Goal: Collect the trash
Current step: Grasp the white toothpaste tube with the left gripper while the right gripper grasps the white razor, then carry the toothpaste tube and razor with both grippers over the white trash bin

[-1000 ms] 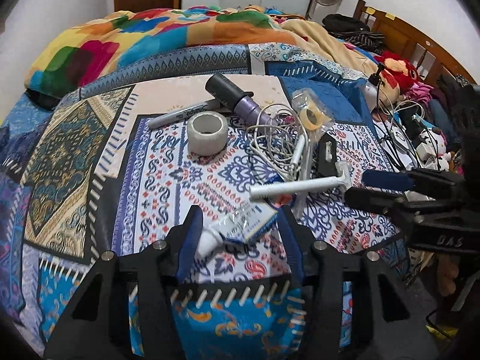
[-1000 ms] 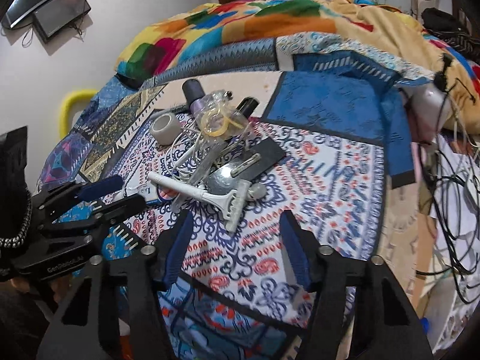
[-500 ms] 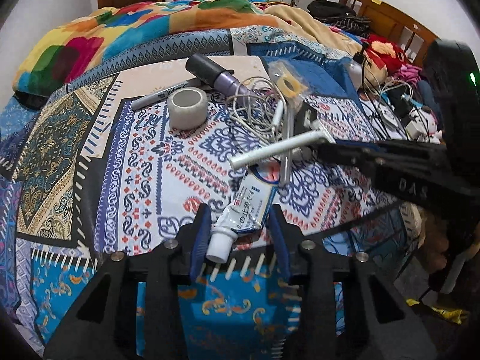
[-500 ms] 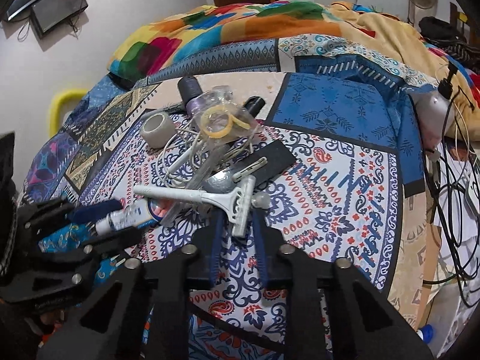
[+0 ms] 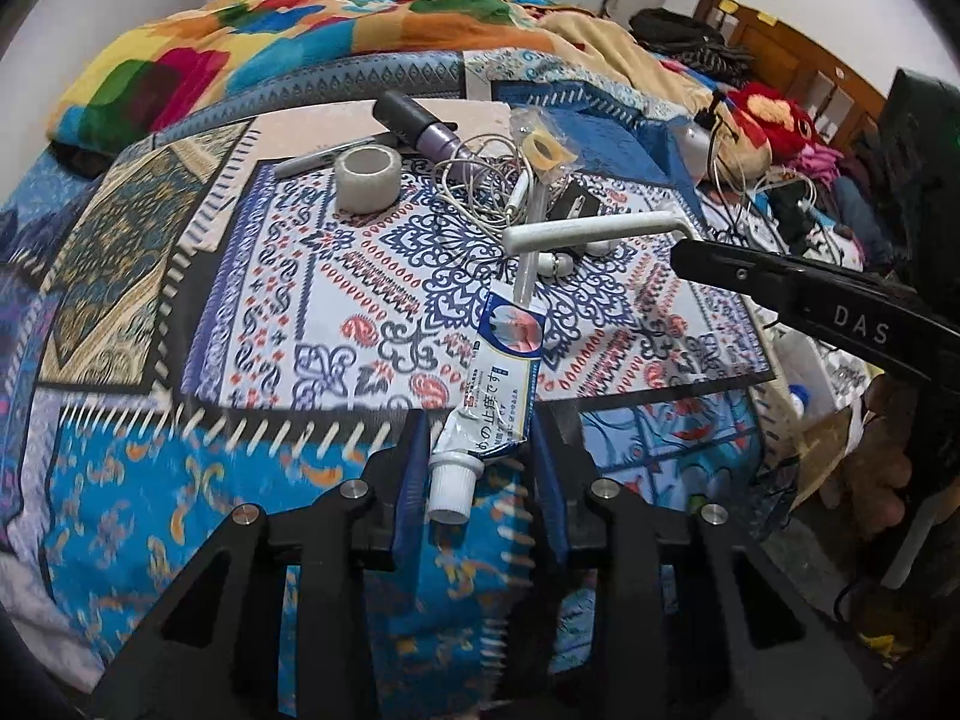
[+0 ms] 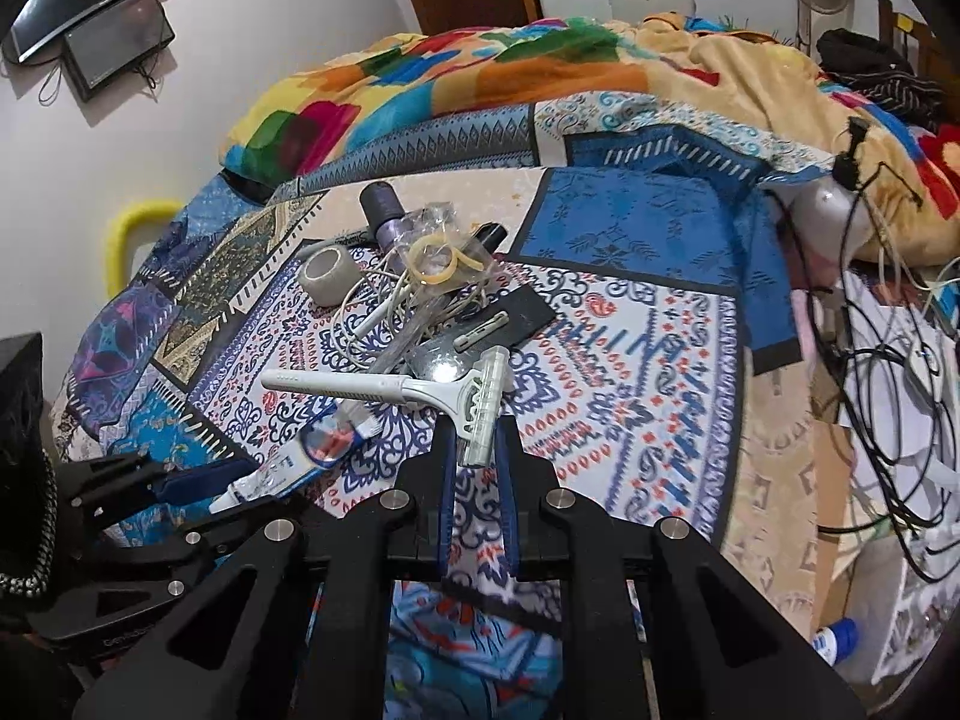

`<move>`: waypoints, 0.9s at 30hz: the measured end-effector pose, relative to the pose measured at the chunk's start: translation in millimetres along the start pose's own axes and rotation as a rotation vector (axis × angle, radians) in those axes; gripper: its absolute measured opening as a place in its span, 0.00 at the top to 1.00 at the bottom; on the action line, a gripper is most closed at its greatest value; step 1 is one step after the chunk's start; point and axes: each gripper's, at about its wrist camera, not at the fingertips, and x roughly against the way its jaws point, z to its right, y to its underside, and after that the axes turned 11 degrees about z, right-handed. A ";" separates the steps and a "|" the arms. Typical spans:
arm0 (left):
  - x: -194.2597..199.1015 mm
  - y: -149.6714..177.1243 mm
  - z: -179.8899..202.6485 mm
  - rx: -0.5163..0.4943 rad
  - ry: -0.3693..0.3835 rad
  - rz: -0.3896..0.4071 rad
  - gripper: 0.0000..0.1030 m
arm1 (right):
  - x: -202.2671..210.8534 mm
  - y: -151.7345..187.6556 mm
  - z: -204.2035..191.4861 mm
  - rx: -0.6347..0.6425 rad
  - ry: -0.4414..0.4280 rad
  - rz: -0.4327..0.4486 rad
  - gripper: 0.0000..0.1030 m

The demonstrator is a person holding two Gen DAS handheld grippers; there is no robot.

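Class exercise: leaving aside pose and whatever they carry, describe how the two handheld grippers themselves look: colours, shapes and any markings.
Both the left gripper and the right gripper are matte black angular frames with triangular cut-outs and silver round bolt heads. Their jaws are lined with blue pads. Seen from the left camera, the right gripper's arm bears pale letters "DAS". No cables or sleeves are discernible on them.

Even, fairly bright indoor light in the 2 views, with soft shadows. Strong fisheye bending and black vignetting at the corners (typical of such lenses). A spoon (image 6: pixel 441 367) glares white; the bedspread (image 5: pixel 150 516) smears with motion blur.
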 end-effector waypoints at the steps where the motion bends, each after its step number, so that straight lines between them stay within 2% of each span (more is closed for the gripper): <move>1: 4.8 0.4 0.3 0.011 0.000 0.006 0.67 | 3.1 0.2 0.0 -0.002 0.001 0.003 0.89; 10: 68.0 -7.1 13.2 0.048 -0.042 0.111 0.69 | 47.5 -11.6 -8.4 -0.008 0.007 0.083 0.89; 17: 133.4 -12.5 17.4 0.079 -0.099 0.233 0.70 | 89.4 -23.0 -27.4 0.016 -0.009 0.152 0.89; 27: 234.6 6.8 12.4 0.111 -0.193 0.370 0.70 | 148.5 -24.3 -67.3 0.079 -0.055 0.230 0.89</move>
